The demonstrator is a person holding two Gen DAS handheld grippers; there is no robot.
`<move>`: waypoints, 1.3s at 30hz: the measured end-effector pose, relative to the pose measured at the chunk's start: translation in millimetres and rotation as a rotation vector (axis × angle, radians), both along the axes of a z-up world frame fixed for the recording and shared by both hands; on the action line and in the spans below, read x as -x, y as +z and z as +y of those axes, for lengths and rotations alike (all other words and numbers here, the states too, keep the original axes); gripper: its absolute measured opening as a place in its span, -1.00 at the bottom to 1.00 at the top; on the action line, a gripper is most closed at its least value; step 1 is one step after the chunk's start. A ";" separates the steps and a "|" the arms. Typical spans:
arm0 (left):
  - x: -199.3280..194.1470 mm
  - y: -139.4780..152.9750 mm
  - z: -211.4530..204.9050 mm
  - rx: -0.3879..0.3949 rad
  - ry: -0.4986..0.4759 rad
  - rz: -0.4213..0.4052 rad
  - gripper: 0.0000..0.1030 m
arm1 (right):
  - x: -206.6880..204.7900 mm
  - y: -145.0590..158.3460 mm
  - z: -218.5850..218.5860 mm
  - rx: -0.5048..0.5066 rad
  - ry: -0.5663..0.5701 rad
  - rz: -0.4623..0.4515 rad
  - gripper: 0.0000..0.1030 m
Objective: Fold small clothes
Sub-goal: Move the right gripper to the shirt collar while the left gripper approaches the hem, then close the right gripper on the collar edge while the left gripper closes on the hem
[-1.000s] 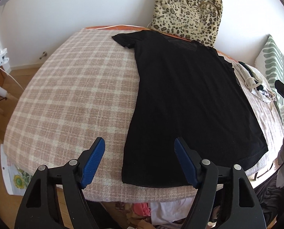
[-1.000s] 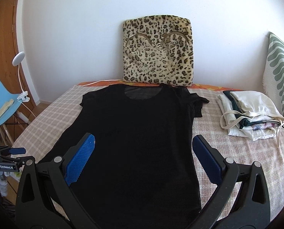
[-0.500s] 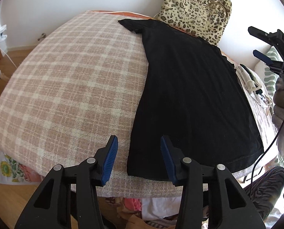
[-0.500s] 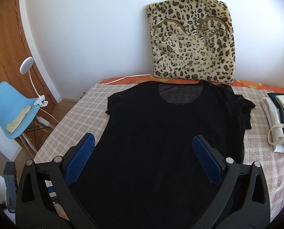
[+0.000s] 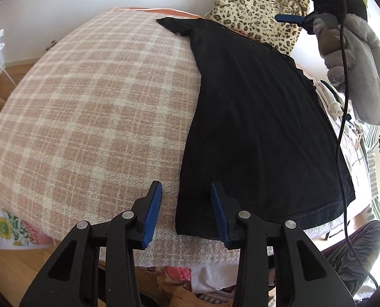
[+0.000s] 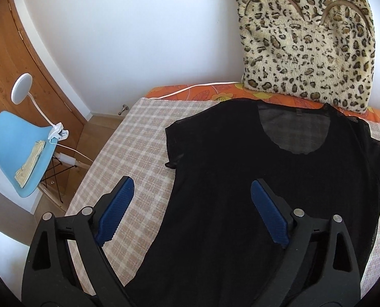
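Note:
A black sheer T-shirt (image 5: 261,117) lies flat on the pink checked bed cover (image 5: 100,97), neck toward the wall. My left gripper (image 5: 186,199) is open and empty, low over the shirt's near left hem corner, its jaws astride the shirt's left edge. My right gripper (image 6: 190,194) is open and empty above the shirt (image 6: 254,192), over its left side below the left sleeve. The right gripper also shows in the left wrist view (image 5: 287,2), held in a gloved hand above the far end of the shirt.
A leopard-print cushion (image 6: 307,41) leans on the wall behind the shirt. Folded pale clothes (image 5: 335,102) lie at the right of the bed. A blue chair (image 6: 18,151) with a clip lamp (image 6: 22,89) stands left of the bed. The bed's near edge (image 5: 164,253) is just below my left gripper.
My left gripper has moved forward and down to the shirt's hem corner and its jaws have narrowed. My right gripper has moved forward and left toward the shirt's left shoulder.

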State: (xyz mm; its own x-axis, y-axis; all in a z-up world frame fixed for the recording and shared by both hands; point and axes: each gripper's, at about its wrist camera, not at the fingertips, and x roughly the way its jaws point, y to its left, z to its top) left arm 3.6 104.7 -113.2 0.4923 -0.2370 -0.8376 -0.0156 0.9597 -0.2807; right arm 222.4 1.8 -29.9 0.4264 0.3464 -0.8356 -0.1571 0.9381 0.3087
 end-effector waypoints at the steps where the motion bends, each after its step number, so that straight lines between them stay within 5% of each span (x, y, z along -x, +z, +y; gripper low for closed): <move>1: -0.7 -0.3 0.0 -0.002 0.000 -0.004 -0.29 | -7.0 -1.9 7.2 0.005 0.007 0.001 0.84; 11: 4.0 -1.8 1.5 -0.002 -0.024 -0.050 -0.29 | -84.5 -45.4 81.8 0.045 0.035 0.052 0.76; 16: 8.1 -1.6 -5.5 -0.050 -0.031 -0.068 -0.30 | -109.9 -84.4 106.6 0.055 0.036 0.117 0.48; 33: -1.2 -3.2 10.3 0.067 -0.003 -0.040 -0.71 | -164.3 -159.2 156.5 0.316 0.075 0.128 0.26; 39: -11.1 -6.9 9.2 0.098 -0.011 -0.036 -0.86 | -172.1 -160.3 148.0 0.366 0.070 0.106 -0.28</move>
State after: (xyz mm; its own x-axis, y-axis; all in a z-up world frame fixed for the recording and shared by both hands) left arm 14.7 113.9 -120.1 0.5183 -0.3222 -0.7922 0.0062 0.9277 -0.3733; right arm 394.4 149.8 -190.2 0.3169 0.0419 -0.9475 -0.2097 0.9774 -0.0270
